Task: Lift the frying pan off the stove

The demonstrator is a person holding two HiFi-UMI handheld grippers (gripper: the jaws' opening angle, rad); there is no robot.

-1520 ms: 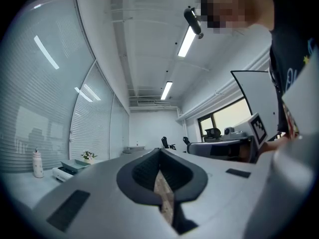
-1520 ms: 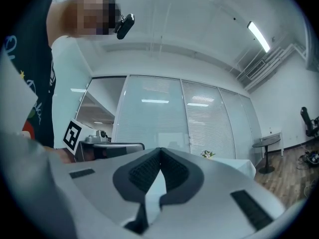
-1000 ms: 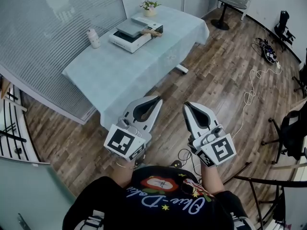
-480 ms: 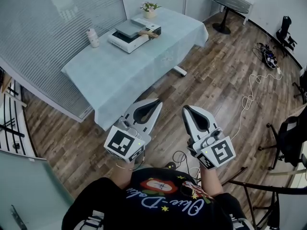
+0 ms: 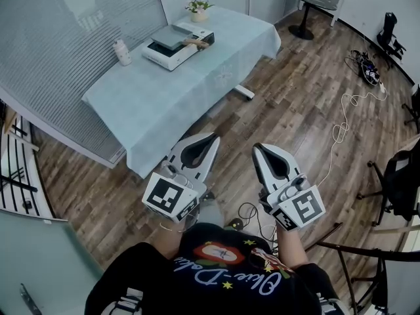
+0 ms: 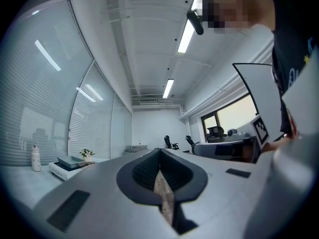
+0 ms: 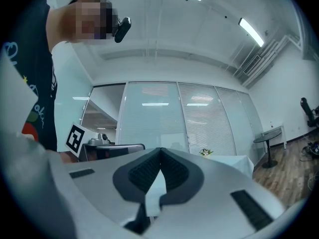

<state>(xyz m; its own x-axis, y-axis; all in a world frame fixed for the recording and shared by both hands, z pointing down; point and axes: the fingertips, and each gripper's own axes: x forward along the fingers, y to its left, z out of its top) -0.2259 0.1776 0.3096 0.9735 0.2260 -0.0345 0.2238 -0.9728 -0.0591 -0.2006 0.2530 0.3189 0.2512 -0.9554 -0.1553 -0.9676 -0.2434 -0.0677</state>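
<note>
Both grippers are held out side by side above the wooden floor (image 5: 295,110), pointing toward 12 o'clock. The left gripper (image 5: 214,136) has its jaws pressed together with nothing between them — the right gripper (image 5: 257,147) likewise, closed and empty. The frying pan (image 5: 167,37) sits on the white stove (image 5: 172,54) at the far end of the cloth-covered table (image 5: 164,104), at about 11 o'clock from the grippers and well apart from both.

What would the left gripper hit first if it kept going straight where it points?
Probably nothing near. The left gripper, fingers shut, aims level past the cloth-covered table, which sits left of its line in its own view; beyond is open room to far office chairs.
</note>
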